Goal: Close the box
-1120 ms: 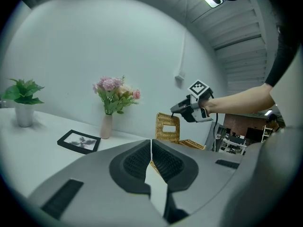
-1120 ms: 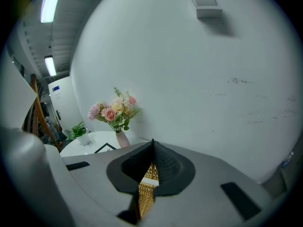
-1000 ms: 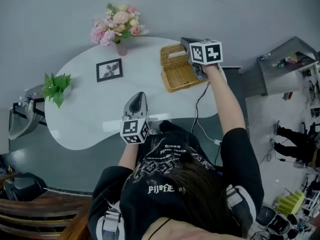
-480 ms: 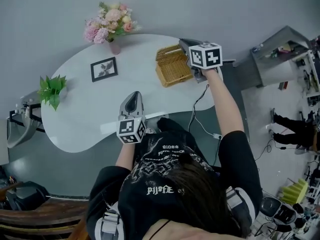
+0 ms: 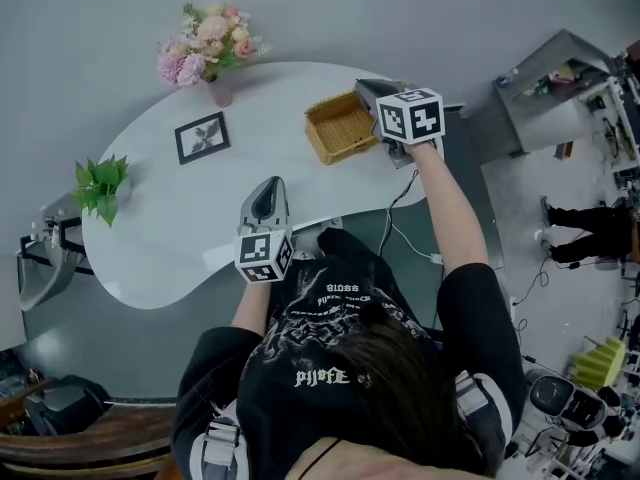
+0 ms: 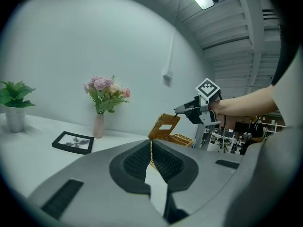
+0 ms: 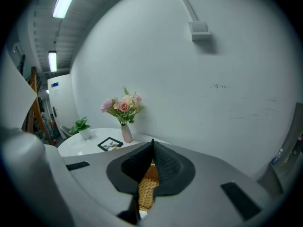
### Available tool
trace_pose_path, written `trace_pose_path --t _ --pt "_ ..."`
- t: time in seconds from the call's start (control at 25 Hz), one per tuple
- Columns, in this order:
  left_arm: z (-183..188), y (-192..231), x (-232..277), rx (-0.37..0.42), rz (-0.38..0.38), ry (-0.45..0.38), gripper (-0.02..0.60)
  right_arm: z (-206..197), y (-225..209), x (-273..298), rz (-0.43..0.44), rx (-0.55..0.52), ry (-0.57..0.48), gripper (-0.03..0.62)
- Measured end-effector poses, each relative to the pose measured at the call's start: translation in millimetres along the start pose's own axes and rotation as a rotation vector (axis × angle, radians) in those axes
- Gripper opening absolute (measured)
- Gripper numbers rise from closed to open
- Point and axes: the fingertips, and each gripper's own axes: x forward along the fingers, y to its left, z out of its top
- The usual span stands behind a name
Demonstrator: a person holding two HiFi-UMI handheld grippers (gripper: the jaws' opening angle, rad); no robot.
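Jaws together and empty, the right gripper (image 5: 366, 89) sits by the raised lid (image 6: 164, 126) of the wicker box (image 5: 338, 128) on the counter (image 5: 170, 218), likely to tip it shut, while the left gripper (image 5: 267, 201) hangs closed and empty

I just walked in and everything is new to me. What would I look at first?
Probably the golden wicker box at the far right of the white table, with its lid tilted up and the right gripper right at the lid's top edge. Next, the pink flowers at the table's far edge.
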Motion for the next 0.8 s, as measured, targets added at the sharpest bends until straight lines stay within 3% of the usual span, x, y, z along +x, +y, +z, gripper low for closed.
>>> trace_pose_path --t 0.16,0.8 --pt "-3.6 0.0 0.6 0.008 -0.012 0.012 0.028 -8.0 4.0 -3.8 -0.014 -0.026 0.002 0.034" --pt "1.3 -7.5 8.9 0.024 -0.01 0.008 0.028 -25.9 2.4 -15.1 0.006 0.037 -0.036 0.034"
